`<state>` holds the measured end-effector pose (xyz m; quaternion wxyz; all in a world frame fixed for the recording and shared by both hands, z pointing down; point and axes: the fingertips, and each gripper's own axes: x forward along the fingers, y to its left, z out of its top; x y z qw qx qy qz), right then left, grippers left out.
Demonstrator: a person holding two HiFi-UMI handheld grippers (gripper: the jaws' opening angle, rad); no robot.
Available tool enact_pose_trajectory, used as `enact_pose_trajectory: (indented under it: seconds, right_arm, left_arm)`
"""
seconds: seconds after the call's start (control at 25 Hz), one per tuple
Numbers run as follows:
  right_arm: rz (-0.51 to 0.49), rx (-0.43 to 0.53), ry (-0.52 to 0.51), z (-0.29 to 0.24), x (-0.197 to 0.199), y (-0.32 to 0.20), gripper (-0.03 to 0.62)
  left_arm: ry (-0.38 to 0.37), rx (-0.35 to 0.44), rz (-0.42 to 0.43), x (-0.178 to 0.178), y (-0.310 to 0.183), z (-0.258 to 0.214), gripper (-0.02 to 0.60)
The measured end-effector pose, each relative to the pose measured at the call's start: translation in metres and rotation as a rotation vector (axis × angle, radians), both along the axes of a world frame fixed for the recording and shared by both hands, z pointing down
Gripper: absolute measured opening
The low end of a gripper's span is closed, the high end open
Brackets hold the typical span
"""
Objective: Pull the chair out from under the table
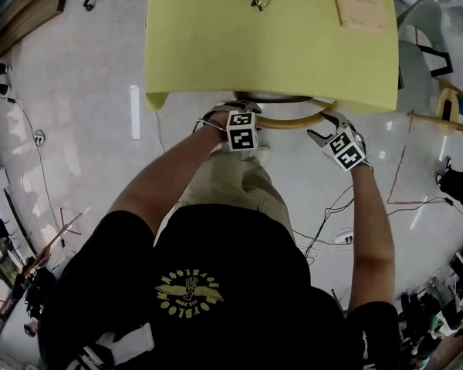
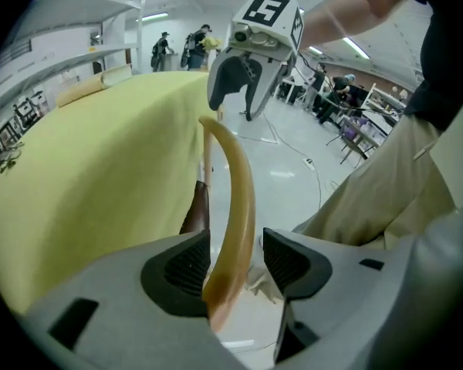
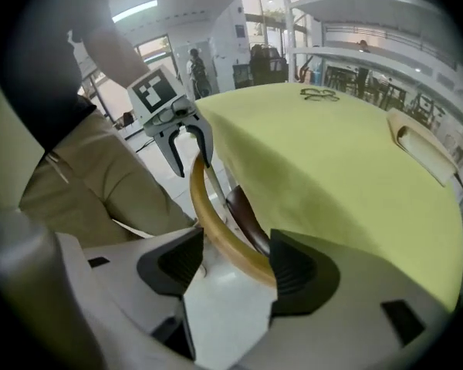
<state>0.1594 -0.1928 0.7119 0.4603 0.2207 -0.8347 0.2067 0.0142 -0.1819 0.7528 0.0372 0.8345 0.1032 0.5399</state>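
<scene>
Because the curved, pale wooden back rail (image 1: 293,120) is the only part of the chair that shows past the table edge, the pull depends on how that rail sits in the two tools. Its long axis runs sideways, from one gripper across to the other, bowing towards the person.

The left gripper (image 1: 241,108) straddles the rail (image 2: 235,199) near its left end. The wood lies against the inner pad with a clear gap to the other, so the jaws are apart and not yet clamped. The right gripper (image 1: 324,127) straddles the rail (image 3: 216,222) near its right end. There the rail rests on the table-side pad, with a wider gap on the side towards the person. These jaws are parted too.

Just beyond both sets of jaws, the dark brown seat (image 3: 243,210) disappears under the table draped in yellow-green cloth (image 1: 216,45). Behind the grippers stand the person's beige-trousered legs (image 1: 231,179).

Neither gripper looks nearer to the rail than the other; they bracket the arc about evenly. The next move probably calls for both to close, then draw straight back, square to the rail, so the chair does not swing.
</scene>
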Motion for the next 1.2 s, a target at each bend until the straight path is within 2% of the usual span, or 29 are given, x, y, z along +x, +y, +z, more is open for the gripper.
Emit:
enact_pose_trajectory:
  seconds: [0.28, 0.4, 0.64, 0.8, 1.2]
  right_arm:
    - [-0.151, -0.039, 0.113, 0.037, -0.002, 0.000, 0.241]
    - [-0.249, -0.055, 0.172, 0.056, -0.003, 0.005, 0.241]
    - [-0.443, -0.060, 0.352, 0.091, 0.003, 0.006, 0.249]
    - [-0.449, -0.078, 0.372, 0.093, 0.000, 0.006, 0.256]
    - [-0.446, -0.092, 0.392, 0.092, -0.002, 0.001, 0.261]
  left_arm:
    - [-0.040, -0.030, 0.051, 0.003, 0.004, 0.023, 0.187]
    - [-0.062, -0.014, 0.071, 0.002, 0.002, 0.031, 0.189]
    - [-0.104, 0.004, 0.129, 0.002, 0.002, 0.044, 0.207]
    - [-0.148, 0.042, 0.193, -0.004, 0.004, 0.056, 0.204]
    - [-0.175, -0.085, 0.292, -0.010, 0.012, 0.057, 0.169]
